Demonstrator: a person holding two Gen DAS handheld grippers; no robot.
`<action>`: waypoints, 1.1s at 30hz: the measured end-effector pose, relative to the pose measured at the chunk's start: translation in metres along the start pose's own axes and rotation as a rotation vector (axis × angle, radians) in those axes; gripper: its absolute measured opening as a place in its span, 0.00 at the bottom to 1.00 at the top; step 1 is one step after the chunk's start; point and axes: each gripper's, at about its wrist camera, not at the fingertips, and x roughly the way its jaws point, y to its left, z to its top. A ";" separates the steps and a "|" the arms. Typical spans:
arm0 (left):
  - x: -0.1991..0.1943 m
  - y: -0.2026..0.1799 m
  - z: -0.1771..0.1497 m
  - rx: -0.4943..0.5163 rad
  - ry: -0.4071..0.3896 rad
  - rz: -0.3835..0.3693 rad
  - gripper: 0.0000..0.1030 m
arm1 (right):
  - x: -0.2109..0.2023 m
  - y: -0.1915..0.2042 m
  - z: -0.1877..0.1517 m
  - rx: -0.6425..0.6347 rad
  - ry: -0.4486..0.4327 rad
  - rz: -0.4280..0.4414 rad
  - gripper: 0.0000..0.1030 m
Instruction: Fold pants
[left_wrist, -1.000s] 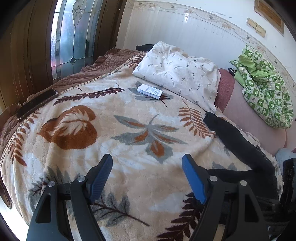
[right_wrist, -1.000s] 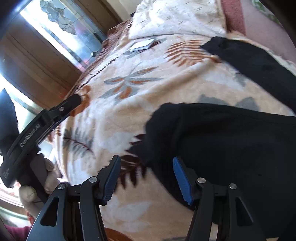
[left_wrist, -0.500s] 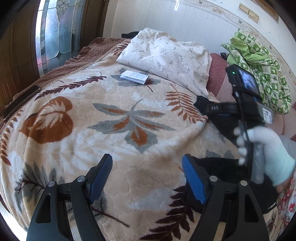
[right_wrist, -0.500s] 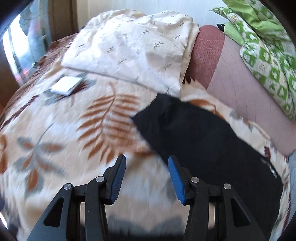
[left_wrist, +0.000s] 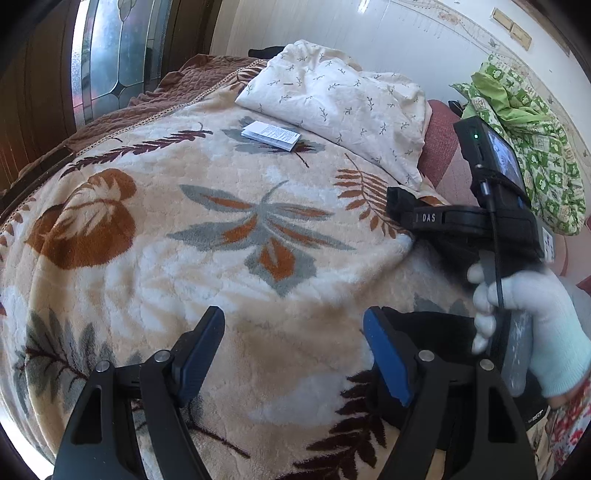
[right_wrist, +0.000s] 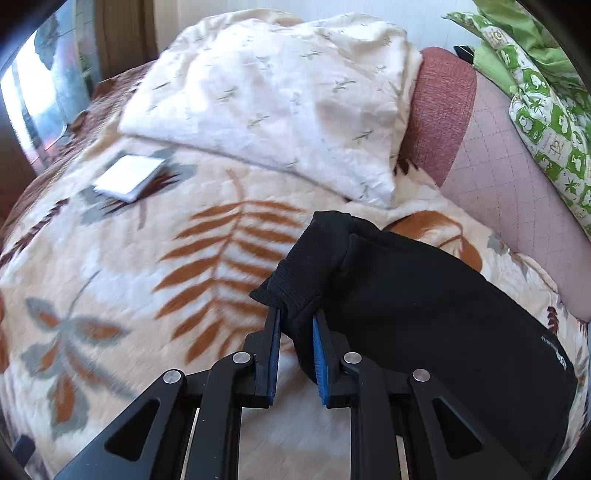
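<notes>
In the left wrist view, the left gripper (left_wrist: 295, 350) was held with its blue-padded jaws wide apart above the cream fleece blanket with leaf print (left_wrist: 221, 229), nothing between them. The black knit pants (left_wrist: 436, 325) were spread on that blanket's right side, partly hidden by the right gripper's body — held in a white-gloved hand (left_wrist: 532, 325).

In the right wrist view, the right gripper (right_wrist: 295, 328) was clamped on a ribbed cuff of the pants (right_wrist: 424, 306) — lifted slightly off the blanket (right_wrist: 147, 277). A white folded leaflet (right_wrist: 127, 177) lay on the blanket, near the white sprig-patterned pillow (right_wrist: 277, 99).
</notes>
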 end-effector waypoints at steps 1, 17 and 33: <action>-0.001 -0.001 0.000 0.003 -0.004 0.002 0.75 | -0.004 0.006 -0.007 -0.008 0.006 0.018 0.18; -0.013 -0.014 -0.013 0.061 -0.030 -0.012 0.75 | -0.105 -0.064 -0.108 0.054 -0.017 0.174 0.53; 0.099 -0.116 0.086 0.329 0.084 -0.023 0.80 | -0.074 -0.397 -0.121 0.411 0.021 -0.052 0.53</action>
